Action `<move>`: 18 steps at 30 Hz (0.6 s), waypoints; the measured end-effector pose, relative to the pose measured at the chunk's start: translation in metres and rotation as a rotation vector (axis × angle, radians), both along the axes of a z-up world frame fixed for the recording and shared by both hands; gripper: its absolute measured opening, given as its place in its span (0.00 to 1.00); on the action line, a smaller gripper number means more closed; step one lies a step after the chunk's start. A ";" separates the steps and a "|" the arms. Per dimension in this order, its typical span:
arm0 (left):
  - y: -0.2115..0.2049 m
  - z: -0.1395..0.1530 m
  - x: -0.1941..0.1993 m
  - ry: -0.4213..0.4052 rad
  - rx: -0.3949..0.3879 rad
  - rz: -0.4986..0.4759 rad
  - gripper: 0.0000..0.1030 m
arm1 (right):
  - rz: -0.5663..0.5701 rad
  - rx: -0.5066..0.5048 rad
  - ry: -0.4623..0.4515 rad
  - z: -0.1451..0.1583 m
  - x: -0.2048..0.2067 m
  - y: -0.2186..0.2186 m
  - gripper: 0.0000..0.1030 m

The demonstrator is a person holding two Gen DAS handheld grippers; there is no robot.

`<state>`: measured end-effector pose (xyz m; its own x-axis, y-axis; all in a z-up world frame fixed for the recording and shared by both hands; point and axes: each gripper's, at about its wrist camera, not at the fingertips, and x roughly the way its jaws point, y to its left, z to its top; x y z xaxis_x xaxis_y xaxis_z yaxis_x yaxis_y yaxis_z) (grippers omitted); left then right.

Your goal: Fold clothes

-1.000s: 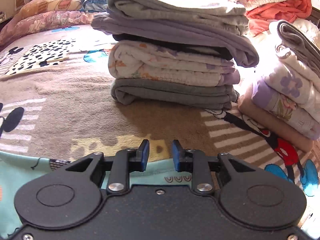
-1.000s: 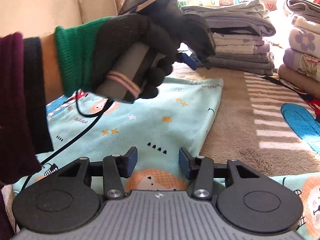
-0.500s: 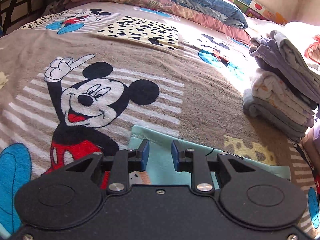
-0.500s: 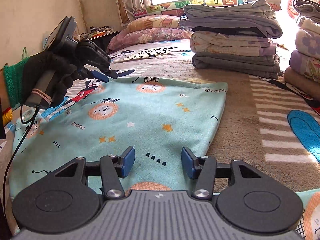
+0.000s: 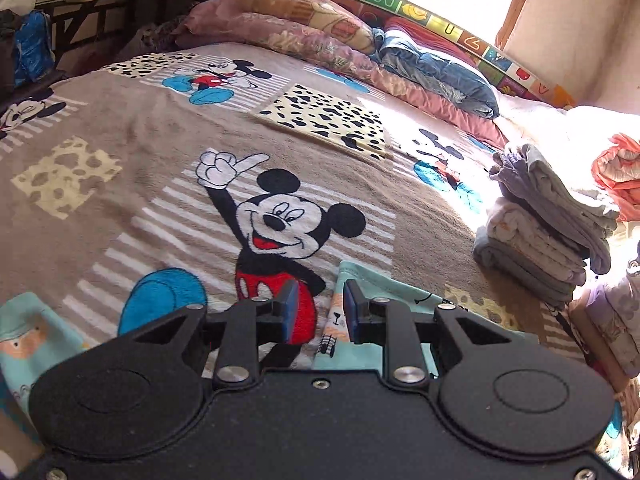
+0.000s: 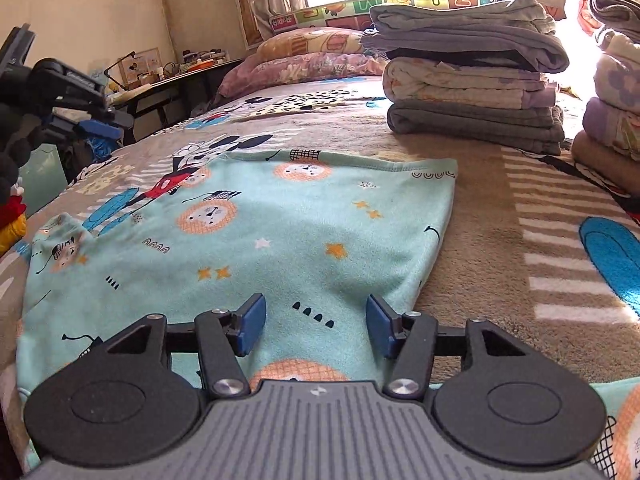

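Bedspread (image 5: 140,128), brown plush with cartoon-mouse panels, covers the bed and serves as landmark for all entries.

Garment (image 6: 256,236): mint-green fleece printed with orange lions and stars, spread flat on the bedspread, one sleeve (image 6: 60,240) lying out toward the left. Its far hem corner (image 5: 360,276) shows in the left wrist view, just beyond the fingertips.

Left gripper (image 5: 318,310): blue-padded jaws parted by a narrow gap, nothing between them, poised low over the bedspread at the garment's far hem corner.

Right gripper (image 6: 314,326): jaws spread wide, empty, hovering above the garment's near end.

Folded stack (image 6: 472,80): grey, lilac and pale floral pieces piled on the bedspread beyond the garment, well apart from it.

Second folded pile (image 6: 612,112): floral and tan pieces, just beside the first stack, at the right edge of the bedspread.

Pillows (image 5: 312,36): pink floral and blue, lined along the bedspread's head end.
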<state>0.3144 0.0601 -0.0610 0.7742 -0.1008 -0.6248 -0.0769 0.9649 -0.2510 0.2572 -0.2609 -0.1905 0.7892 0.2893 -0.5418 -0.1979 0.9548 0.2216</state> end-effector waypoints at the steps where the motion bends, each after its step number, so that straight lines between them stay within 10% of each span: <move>1: 0.001 0.001 -0.016 -0.013 0.026 0.002 0.24 | -0.006 0.012 -0.015 0.002 -0.003 -0.002 0.55; 12: -0.022 -0.026 -0.146 -0.137 0.229 -0.054 0.25 | 0.178 -0.250 -0.250 0.029 -0.074 0.056 0.42; 18: -0.054 -0.064 -0.181 -0.185 0.271 -0.107 0.25 | 0.257 -0.330 -0.188 0.012 -0.111 0.094 0.42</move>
